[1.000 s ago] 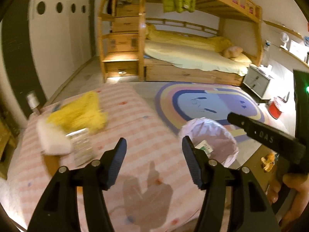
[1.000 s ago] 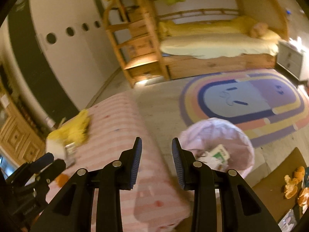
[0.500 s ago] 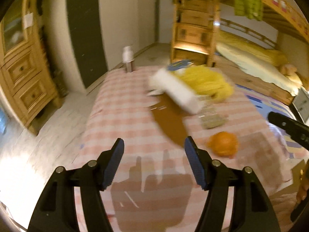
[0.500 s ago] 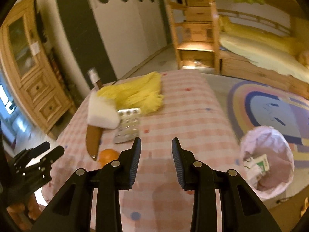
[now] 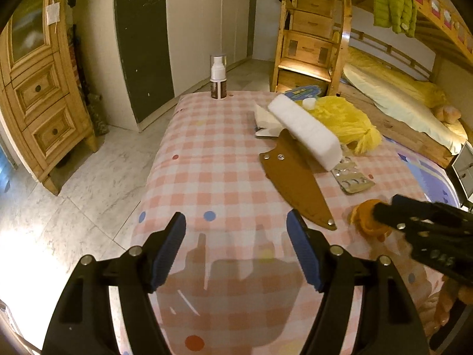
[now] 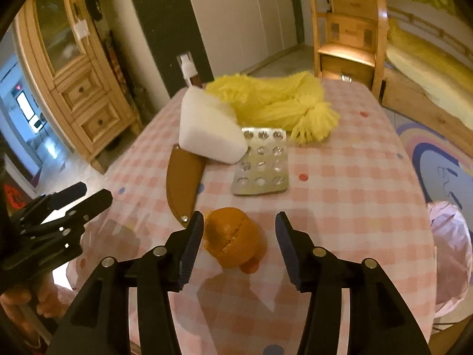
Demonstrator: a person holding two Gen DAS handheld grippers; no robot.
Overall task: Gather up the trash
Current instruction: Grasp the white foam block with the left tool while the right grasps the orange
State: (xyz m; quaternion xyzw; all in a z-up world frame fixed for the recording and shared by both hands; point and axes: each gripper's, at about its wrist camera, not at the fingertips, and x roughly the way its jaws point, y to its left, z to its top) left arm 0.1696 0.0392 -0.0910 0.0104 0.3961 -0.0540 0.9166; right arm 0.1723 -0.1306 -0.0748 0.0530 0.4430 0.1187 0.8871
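An orange peel (image 6: 233, 242) lies on the pink checked tablecloth (image 6: 340, 183), between the fingers of my right gripper (image 6: 239, 222). Its jaws are opening and the pads do not press the peel. Behind the peel lie an emptied blister pack (image 6: 261, 162), a brown sheath (image 6: 181, 177), a white foam block (image 6: 207, 130) and yellow netting (image 6: 275, 100). My left gripper (image 5: 235, 227) hovers over bare cloth near the table's front edge, its jaws opening with nothing between them. From the left wrist, the right gripper (image 5: 384, 204) reaches in over the peel (image 5: 365, 217).
A spray bottle (image 5: 218, 78) stands at the table's far edge. A pink-lined trash bin (image 6: 449, 236) sits on the floor to the right of the table. A wooden cabinet (image 5: 38, 88) stands on the left and a bunk bed (image 5: 399, 97) behind.
Both views have swung from the bin and rug onto the table. The right gripper has come down around the orange peel and its jaws have widened. The left jaws stand slightly wider.
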